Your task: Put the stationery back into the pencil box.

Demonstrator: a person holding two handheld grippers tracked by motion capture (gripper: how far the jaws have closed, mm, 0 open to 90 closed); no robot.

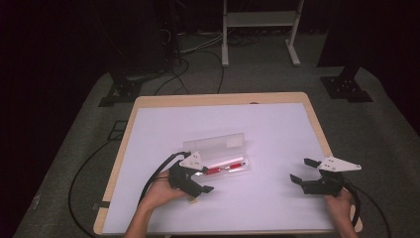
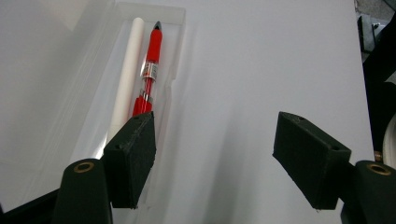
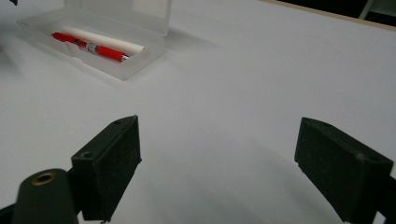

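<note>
Red pen lies beside a white stick in the open clear case at bench centre; left claw, wide and empty at seven o'clock of it, should straddle the pen squarely; right claw likewise wide, empty.

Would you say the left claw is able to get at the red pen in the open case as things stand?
Probably yes: the case lid is up, the red pen lies uncovered beside a white stick, and the left claw is open close by.
</note>
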